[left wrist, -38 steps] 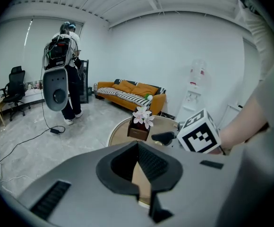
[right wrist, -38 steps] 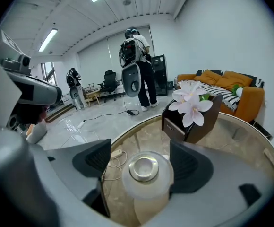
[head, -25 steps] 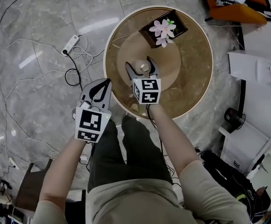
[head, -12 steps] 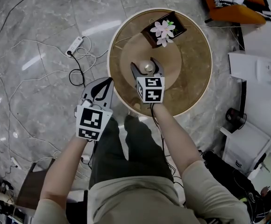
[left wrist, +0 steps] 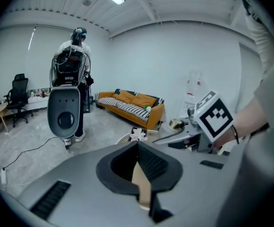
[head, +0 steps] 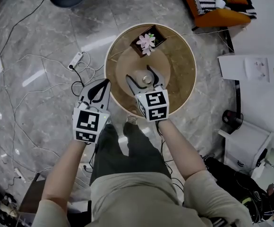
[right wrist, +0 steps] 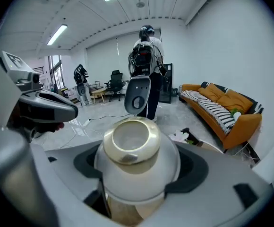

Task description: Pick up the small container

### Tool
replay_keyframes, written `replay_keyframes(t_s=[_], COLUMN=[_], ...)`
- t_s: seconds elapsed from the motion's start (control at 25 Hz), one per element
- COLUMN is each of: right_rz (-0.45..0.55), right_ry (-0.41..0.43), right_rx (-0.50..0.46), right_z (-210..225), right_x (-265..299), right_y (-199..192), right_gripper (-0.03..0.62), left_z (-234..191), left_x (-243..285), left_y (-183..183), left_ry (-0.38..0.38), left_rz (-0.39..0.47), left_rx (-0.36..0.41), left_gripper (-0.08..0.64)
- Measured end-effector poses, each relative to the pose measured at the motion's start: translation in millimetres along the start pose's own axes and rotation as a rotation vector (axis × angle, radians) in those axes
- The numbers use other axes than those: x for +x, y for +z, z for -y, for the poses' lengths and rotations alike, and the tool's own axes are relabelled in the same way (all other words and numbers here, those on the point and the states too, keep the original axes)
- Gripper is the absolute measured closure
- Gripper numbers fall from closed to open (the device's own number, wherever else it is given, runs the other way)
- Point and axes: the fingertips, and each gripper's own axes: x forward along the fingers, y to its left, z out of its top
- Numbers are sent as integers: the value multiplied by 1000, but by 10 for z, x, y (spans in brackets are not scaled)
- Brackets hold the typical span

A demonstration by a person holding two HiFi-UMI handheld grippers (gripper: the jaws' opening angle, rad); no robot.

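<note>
The right claw (head: 143, 75) pinched the small container (right wrist: 133, 148) at the middle of the round surface (head: 184, 74). The left claw (head: 98, 90) — pressed together, empty — hung off the rim at 9 o'clock. Risk: the glossy, rounded body could squirt free — loose squeeze, hasty lift.

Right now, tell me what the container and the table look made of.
Container: smooth, glossy white body, probably glazed ceramic. Its top ring is shiny gold, either metal or gilt glaze; the look leaves that open. Table: brown top with a sheen and reflections, perhaps tinted glass or lacquered wood, with a pale rim.
</note>
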Motion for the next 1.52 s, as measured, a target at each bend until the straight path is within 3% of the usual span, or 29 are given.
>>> replay_keyframes(t_s=[0.4, 0.76, 0.92, 1.16, 1.52], right_rz=[103, 113, 113, 66, 37], right_ry=[10, 28, 46, 56, 90], right_rx=[-9, -29, -37, -22, 3], right_z=[-269, -479, -573, -692, -801], right_x=[-1450, -2449, -2788, -3140, -3407], right_y=[1117, 1491, 1527, 1401, 1315], right_gripper=[262, 262, 262, 261, 262], left_z=[246, 595, 804, 1132, 1255], left_x=[-950, -1701, -1900, -2049, -2278], left_y=[1158, 1777, 1894, 1835, 1673], left_ry=[53, 55, 32, 21, 24], left_rz=[88, 153, 178, 176, 150], left_rx=[43, 52, 81, 260, 195], left_gripper=[554, 554, 554, 554, 554])
